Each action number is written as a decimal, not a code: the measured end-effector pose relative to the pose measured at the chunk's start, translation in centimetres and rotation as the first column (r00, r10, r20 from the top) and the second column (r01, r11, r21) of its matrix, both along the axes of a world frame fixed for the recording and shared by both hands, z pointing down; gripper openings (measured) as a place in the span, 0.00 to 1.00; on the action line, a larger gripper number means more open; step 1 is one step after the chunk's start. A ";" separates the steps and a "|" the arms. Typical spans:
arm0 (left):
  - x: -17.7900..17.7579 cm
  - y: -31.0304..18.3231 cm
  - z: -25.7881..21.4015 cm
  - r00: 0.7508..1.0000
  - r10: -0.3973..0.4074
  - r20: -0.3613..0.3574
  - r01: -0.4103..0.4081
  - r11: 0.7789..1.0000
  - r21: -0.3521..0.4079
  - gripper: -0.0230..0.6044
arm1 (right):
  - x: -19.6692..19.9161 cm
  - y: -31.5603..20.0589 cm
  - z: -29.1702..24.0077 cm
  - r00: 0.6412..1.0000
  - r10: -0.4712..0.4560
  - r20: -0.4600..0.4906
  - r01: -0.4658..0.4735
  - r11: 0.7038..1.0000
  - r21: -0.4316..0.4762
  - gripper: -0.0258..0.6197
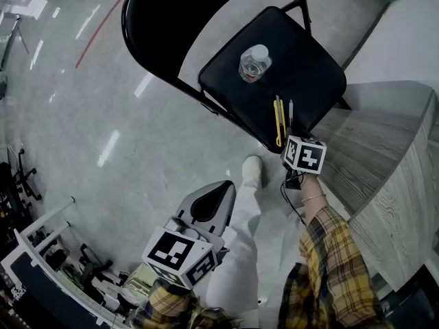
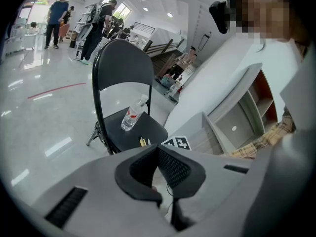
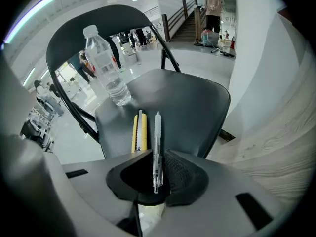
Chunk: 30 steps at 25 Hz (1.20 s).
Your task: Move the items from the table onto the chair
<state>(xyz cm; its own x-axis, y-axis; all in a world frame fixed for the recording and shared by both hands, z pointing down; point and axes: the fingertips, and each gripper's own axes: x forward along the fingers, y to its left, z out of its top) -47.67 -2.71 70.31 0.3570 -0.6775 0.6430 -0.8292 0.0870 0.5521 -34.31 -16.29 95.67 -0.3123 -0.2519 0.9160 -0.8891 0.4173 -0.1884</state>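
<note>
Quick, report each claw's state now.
Left claw: shut, nothing in it.
Right claw: shut on the pen.

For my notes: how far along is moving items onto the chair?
Done: water bottle and yellow knife sit on the chair seat. In hand: the right tool grips a pen over the seat. Left: release it; the left tool holds nothing.

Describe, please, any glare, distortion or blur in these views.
Head view: bright streaks of glare on the glossy grey floor. Left gripper view: fisheye-dark corners, a mosaic patch top right. Right gripper view: dark corners; the clear plastic pen is sharp.
</note>
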 end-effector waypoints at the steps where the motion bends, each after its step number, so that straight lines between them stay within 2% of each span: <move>1: 0.0 -0.2 -0.1 1.000 0.004 0.002 -0.004 1.000 0.002 0.04 | -0.1 0.1 -0.3 1.000 0.008 0.016 -0.008 1.000 0.000 0.14; 5: -0.1 -1.9 -1.6 1.000 0.006 0.018 -0.007 0.999 0.040 0.04 | -1.1 0.4 -2.8 0.996 0.025 0.083 -0.025 1.000 0.000 0.14; 10: 0.4 -4.5 -5.4 0.999 0.006 0.044 -0.011 0.994 0.105 0.04 | -4.1 2.7 -10.4 0.971 -0.012 0.239 0.012 1.000 0.003 0.14; 14: 2.6 -7.0 -11.0 0.996 0.043 0.080 -0.057 0.982 0.181 0.04 | -4.9 4.7 -18.9 0.925 -0.044 0.378 0.040 0.999 0.017 0.14; 19: 7.9 -9.1 -18.3 0.991 0.095 0.098 -0.119 0.954 0.276 0.04 | -2.8 6.8 -31.4 0.845 -0.129 0.520 0.082 0.990 0.114 0.14; 21: 11.5 -9.5 -21.7 0.990 0.117 0.079 -0.136 0.940 0.312 0.04 | 0.0 8.2 -36.6 0.813 -0.165 0.558 0.094 0.984 0.154 0.14; 23: 15.8 -10.2 -24.9 0.984 0.159 0.078 -0.176 0.918 0.356 0.04 | 4.2 9.2 -40.8 0.794 -0.175 0.583 0.074 0.978 0.193 0.14; 27: 26.1 -11.1 -30.5 0.958 0.270 0.098 -0.285 0.843 0.456 0.04 | 16.3 9.5 -46.6 0.790 -0.110 0.603 -0.071 0.961 0.268 0.14; 30: 34.7 -9.9 -33.9 0.929 0.354 0.105 -0.358 0.793 0.493 0.04 | 26.7 10.4 -50.7 0.799 -0.033 0.600 -0.201 0.926 0.319 0.14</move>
